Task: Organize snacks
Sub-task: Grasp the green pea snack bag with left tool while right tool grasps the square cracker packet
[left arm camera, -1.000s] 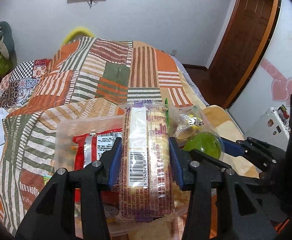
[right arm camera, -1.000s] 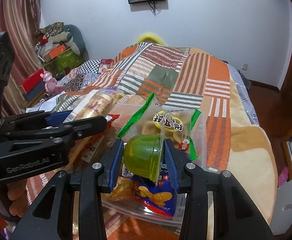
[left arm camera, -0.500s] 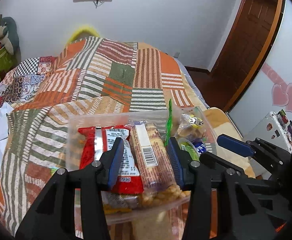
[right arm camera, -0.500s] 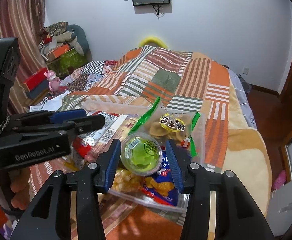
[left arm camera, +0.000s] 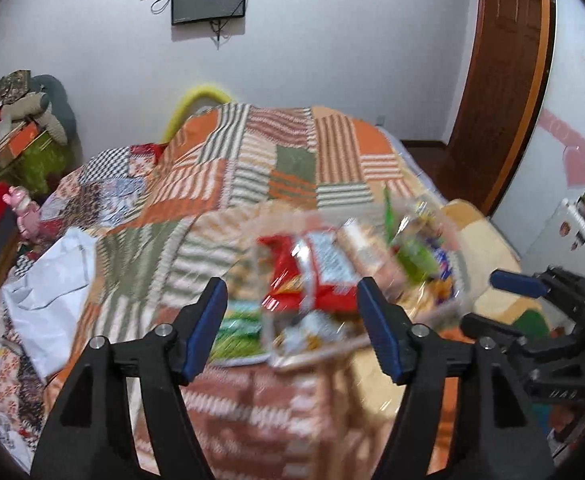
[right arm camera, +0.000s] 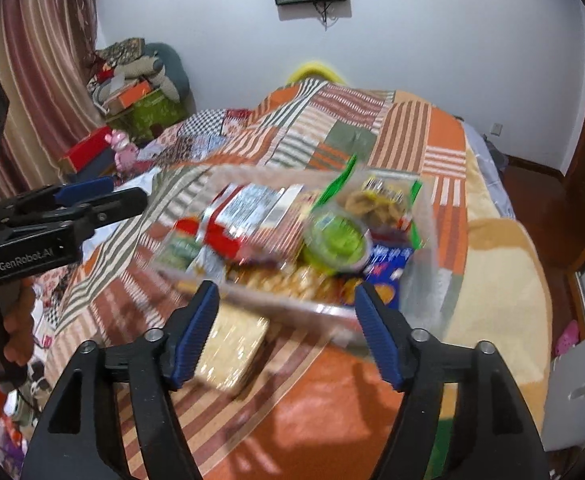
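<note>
A clear plastic bin (right arm camera: 424,276) sits on the bed and holds several snacks: a red packet (left arm camera: 312,280) (right arm camera: 236,232), a long brown biscuit pack (left arm camera: 368,252), a green jelly cup (right arm camera: 336,244) (left arm camera: 414,256) and a green-edged bag of crisps (right arm camera: 376,200). Both views are motion-blurred. My left gripper (left arm camera: 292,328) is open and empty, pulled back in front of the bin. My right gripper (right arm camera: 286,332) is open and empty, just before the bin's near edge. A pale snack pack (right arm camera: 228,348) lies on the blanket by its left finger.
A striped patchwork blanket (left arm camera: 260,164) covers the bed. White fabric (left arm camera: 48,276) lies at the left edge. Boxes and a pink toy (right arm camera: 122,150) stand at the far left. A wooden door (left arm camera: 500,80) and a white cabinet (left arm camera: 572,236) are at the right.
Both grippers let go: the biscuit pack and the green jelly cup now lie in the bin. Both grippers have opened wide and drawn back and up from the bin.
</note>
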The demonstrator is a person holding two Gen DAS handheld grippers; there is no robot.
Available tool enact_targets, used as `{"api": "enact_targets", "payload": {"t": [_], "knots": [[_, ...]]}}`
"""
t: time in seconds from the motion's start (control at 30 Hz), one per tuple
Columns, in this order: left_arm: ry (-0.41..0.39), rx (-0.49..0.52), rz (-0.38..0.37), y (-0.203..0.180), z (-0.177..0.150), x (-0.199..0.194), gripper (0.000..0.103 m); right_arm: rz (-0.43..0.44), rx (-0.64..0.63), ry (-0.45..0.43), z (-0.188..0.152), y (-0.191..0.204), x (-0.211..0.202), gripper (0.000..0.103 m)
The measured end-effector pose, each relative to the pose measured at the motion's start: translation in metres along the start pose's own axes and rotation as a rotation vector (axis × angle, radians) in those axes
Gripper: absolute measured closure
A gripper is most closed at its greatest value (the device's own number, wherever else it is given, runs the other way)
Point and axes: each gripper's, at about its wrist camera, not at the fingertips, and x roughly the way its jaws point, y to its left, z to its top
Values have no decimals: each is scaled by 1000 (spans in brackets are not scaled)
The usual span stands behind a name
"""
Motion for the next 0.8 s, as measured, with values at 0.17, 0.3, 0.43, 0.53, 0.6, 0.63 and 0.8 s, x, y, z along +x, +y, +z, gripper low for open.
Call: {"api": "enact_targets", "payload": {"t": [0.17, 0.3, 0.43, 0.53, 0.6, 0.63, 0.8], "knots": [[63, 1, 37, 28, -34, -1, 35, -4, -14, 63, -17, 19, 19, 28], [130, -39, 45, 50, -59, 11, 35, 2, -18, 115, -27, 30, 39, 28], [173, -79, 60, 69, -72, 32, 35, 0, -11, 171, -33, 35, 63, 28], [193, -109, 58, 79, -74, 48, 35, 6, 3, 192, -34, 36, 74, 28], [206, -133, 47, 84, -73, 60, 35, 12, 20, 185, -33, 35, 76, 27], [211, -143, 41, 85, -73, 64, 35, 16, 31, 183, -31, 33, 77, 27], [219, -168, 6, 84, -63, 90, 35, 63, 60, 190, -35, 26, 79, 27]]}}
